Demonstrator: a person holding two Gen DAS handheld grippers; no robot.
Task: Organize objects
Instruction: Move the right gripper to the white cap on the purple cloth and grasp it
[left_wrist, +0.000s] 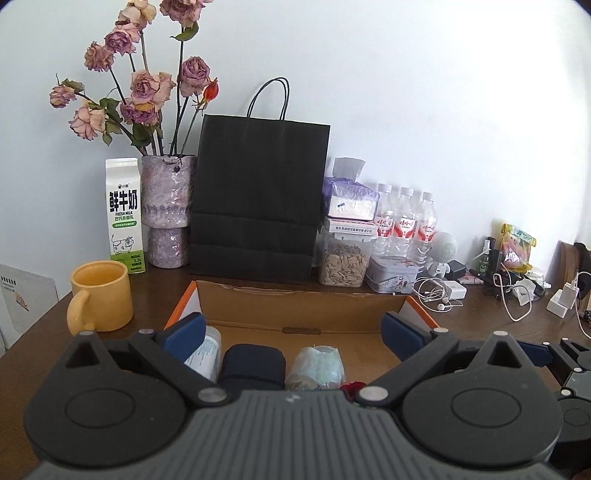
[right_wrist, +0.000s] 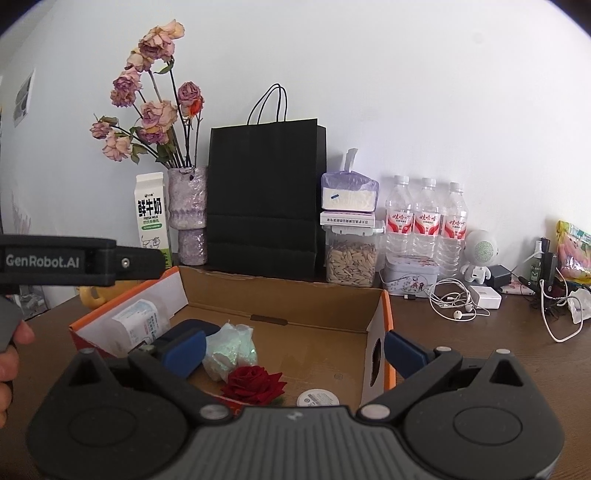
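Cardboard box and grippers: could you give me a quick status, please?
Both grippers open, empty. Cardboard box holds red rose, dark pouch. Nothing obstructing.

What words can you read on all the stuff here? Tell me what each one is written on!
"鲜牛奶" and "FRESH MILK": on the milk carton.
"GenRobot.AI": on the left gripper, seen from the right wrist camera.
Red labels on the three water bottles: characters too blurred to read.
White box under the tissue pack: print too small to read.
Bottle label in the cardboard box: too small to read.
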